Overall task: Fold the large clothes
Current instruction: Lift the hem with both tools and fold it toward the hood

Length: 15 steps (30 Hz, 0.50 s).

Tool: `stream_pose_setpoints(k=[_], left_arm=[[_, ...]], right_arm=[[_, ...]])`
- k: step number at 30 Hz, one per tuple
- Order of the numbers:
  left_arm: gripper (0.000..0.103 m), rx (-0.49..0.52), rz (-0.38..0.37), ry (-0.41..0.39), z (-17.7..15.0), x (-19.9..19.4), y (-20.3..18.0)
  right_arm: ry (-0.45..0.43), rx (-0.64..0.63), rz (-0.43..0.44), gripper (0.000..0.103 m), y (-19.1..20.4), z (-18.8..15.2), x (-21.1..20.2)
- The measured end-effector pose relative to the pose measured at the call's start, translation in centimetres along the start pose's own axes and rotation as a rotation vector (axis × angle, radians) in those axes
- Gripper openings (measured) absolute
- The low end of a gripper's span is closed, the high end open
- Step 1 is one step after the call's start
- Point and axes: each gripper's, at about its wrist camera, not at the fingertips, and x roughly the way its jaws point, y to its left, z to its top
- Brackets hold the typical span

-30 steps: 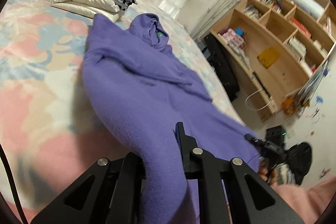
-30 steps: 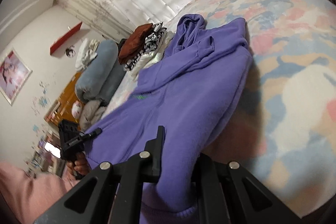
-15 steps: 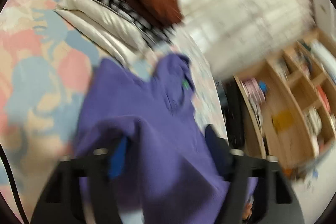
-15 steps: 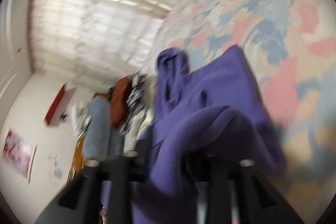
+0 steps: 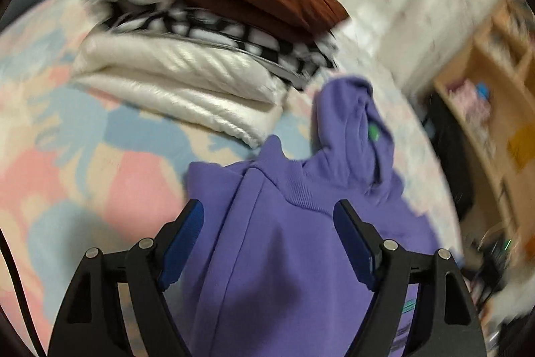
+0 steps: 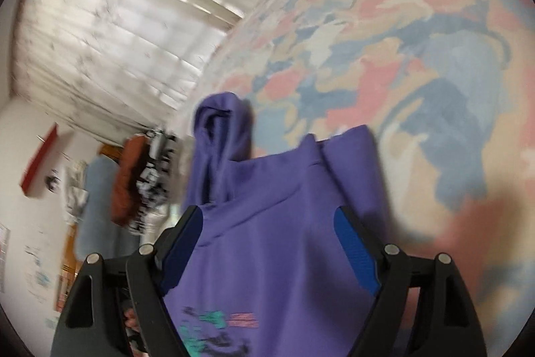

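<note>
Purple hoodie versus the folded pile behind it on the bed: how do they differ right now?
The purple hoodie lies loose, doubled over and rumpled, its hood sticking out; the folded pile is a neat, squared stack. The hoodie is one garment in one colour; the pile holds several: white at the bottom, black-and-white patterned, brown on top. The hoodie lies between the open jaws of both grippers; the pile sits beyond them, untouched. Both rest on the pastel bedspread.

A purple hoodie (image 5: 287,256) lies on a bed, folded over on itself so its ribbed hem sits across the upper body. The hood (image 5: 354,122) rests crumpled at the far end, with a small green mark on it. A printed graphic (teal, pink and black, blurred) (image 6: 217,327) faces up on the near part.
</note>
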Motion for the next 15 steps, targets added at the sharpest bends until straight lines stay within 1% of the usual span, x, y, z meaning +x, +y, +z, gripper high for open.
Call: stream_pose_setpoints(k=[4,7,8,9,10,12,13,14,15], left_arm=[[0.077,0.124,0.07,0.036,1.1,2.6,-2.0],[0.072,0.187,0.136,0.062,1.9,4.6,-2.8],[0.065,0.204,0.155,0.074,2.1,5.4,-2.9],[0.057,0.217,0.17,0.084,2.3,6.2,-3.0],[0.053,0.23,0.182,0.092,2.3,6.7,-3.1],[0.031,0.273,0.216,0.11,2.4,8.1,-3.6],[0.029,0.3,0.243,0.122,2.4,8.8,-3.8],[0.018,0.345,0.289,0.123,2.1,9.3,-4.5],[0.011,0.382,0.316,0.12,1.9,9.5,-5.0]], right_arm=[[0.024,-0.053,-0.057,0.081,-0.2,0.6,1.8],[0.058,-0.116,-0.117,0.081,0.5,1.1,4.0],[0.07,-0.137,-0.149,0.081,0.8,1.3,4.9],[0.086,-0.155,-0.172,0.081,1.0,1.4,6.0],[0.099,-0.166,-0.185,0.081,1.2,1.4,6.7],[0.106,-0.21,-0.24,0.078,1.8,1.4,8.3],[0.107,-0.235,-0.262,0.074,2.2,1.3,8.9],[0.11,-0.262,-0.287,0.06,2.5,1.2,9.5],[0.117,-0.284,-0.324,0.038,2.7,1.0,9.9]])
